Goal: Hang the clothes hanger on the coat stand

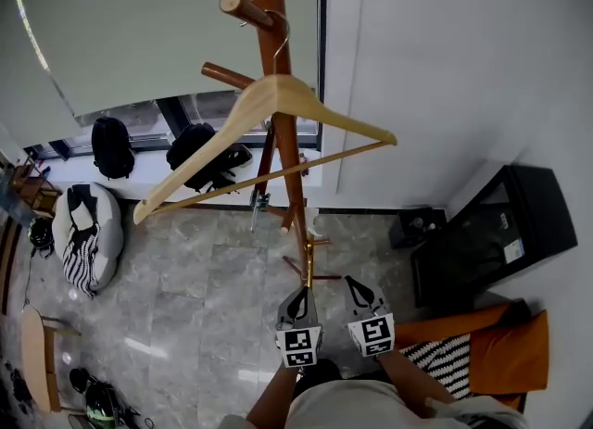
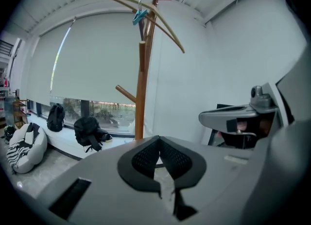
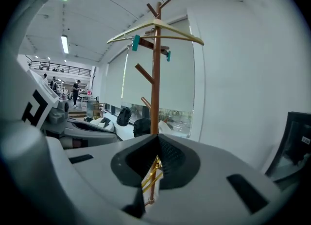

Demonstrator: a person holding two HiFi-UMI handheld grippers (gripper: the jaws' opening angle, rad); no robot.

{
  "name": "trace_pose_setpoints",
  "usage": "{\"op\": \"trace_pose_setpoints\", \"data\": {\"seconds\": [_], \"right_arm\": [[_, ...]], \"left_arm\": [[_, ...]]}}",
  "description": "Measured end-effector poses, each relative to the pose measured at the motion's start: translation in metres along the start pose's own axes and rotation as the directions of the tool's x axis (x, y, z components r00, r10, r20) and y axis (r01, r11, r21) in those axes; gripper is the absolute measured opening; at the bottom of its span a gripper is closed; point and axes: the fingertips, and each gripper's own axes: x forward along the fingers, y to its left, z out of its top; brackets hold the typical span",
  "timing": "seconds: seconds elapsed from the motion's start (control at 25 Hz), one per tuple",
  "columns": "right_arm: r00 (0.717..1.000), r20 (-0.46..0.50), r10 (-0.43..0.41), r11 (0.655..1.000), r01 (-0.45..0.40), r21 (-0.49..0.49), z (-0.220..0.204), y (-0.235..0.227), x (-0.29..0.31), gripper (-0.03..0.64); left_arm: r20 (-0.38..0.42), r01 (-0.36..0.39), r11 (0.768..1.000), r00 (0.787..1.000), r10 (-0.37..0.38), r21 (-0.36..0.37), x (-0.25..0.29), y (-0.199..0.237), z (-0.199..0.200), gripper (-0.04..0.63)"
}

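On the tall reddish-brown wooden coat stand [image 1: 285,140], the pale wooden clothes hanger [image 1: 278,94] hangs by its metal hook [image 1: 283,33] over an upper peg [image 1: 243,7]. It's tilted and free of any grip, so the job looks done. Down low, well apart from it, the left gripper [image 1: 298,302] and right gripper [image 1: 359,293] sit side by side, jaws pressed together, holding nothing.
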Motion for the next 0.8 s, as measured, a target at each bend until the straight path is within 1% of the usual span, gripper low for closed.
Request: {"op": "trace_pose_setpoints", "data": {"seconds": [0.24,0.44,0.68,0.8], "right_arm": [[0.998,0.062,-0.01,1.0,0.012,-0.023,0.025,-0.009,-0.054,0.005],[0.994,0.105,-0.027,0.999,0.031,-0.039,0.028,-0.026,-0.108,0.005],[0.986,0.163,-0.017,0.999,0.024,-0.04,0.034,-0.021,-0.178,0.005],[0.982,0.188,0.005,0.999,0.003,-0.042,0.037,-0.015,-0.21,0.005]], "left_arm": [[0.066,-0.017,0.999,0.998,0.015,0.027,-0.026,-0.034,0.024,0.009],[0.098,-0.014,0.999,0.995,0.01,0.036,-0.05,-0.084,0.027,0.009],[0.121,-0.026,0.999,0.992,0.023,0.025,-0.106,-0.139,0.026,0.009],[0.155,-0.061,0.998,0.986,0.057,0.021,-0.136,-0.161,0.029,0.009]]}}
